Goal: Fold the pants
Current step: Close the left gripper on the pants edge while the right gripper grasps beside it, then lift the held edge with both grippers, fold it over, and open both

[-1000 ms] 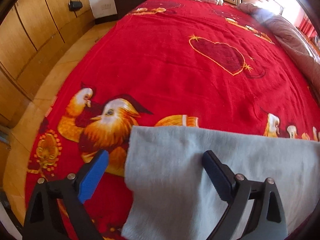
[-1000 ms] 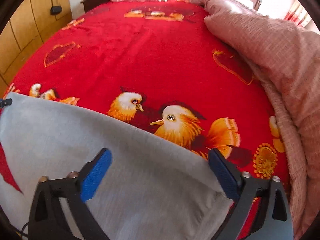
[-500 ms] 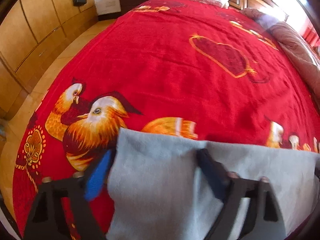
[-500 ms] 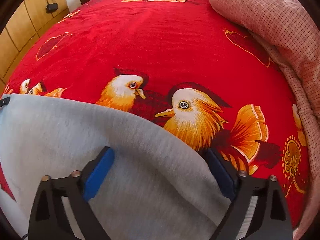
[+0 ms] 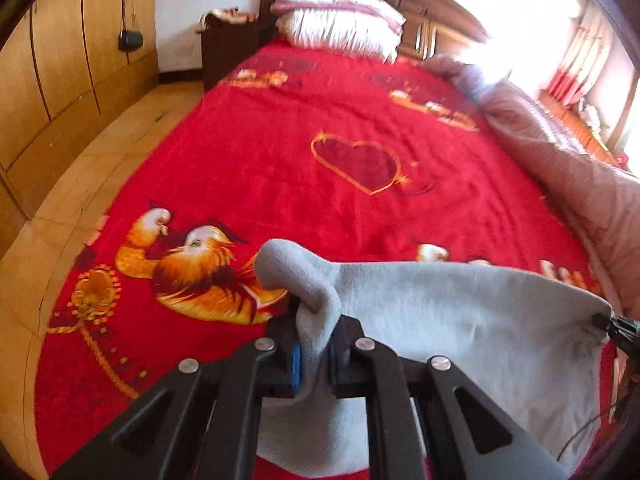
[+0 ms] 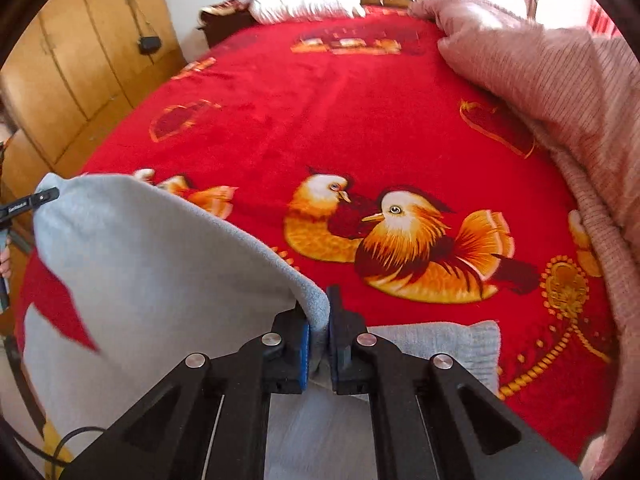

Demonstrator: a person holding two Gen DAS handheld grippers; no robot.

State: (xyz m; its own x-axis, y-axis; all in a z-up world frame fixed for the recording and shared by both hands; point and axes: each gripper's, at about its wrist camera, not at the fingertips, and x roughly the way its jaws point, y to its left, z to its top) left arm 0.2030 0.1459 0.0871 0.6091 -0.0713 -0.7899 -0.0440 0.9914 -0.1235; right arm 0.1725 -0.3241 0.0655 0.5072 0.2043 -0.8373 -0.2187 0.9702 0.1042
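Left gripper (image 5: pixel 316 350): jaws clenched on grey pants (image 5: pixel 440 320) corner. Right gripper (image 6: pixel 319 338): jaws clenched on opposite corner. Pants edge lifted, stretched between both above red bed (image 6: pixel 320 100). Pillow (image 5: pixel 336 26) far end.

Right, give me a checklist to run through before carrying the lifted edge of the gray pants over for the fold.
1. Left hand-held gripper shut on the gray pants: ok.
2. Right hand-held gripper shut on the same edge: ok.
3. Edge raised off the red blanket between the two grips: ok.
4. Blanket ahead free of other items: ok.
5. Pink quilt apart from the pants: ok.
6. Lower layer lying flat under the lifted one: cannot tell.
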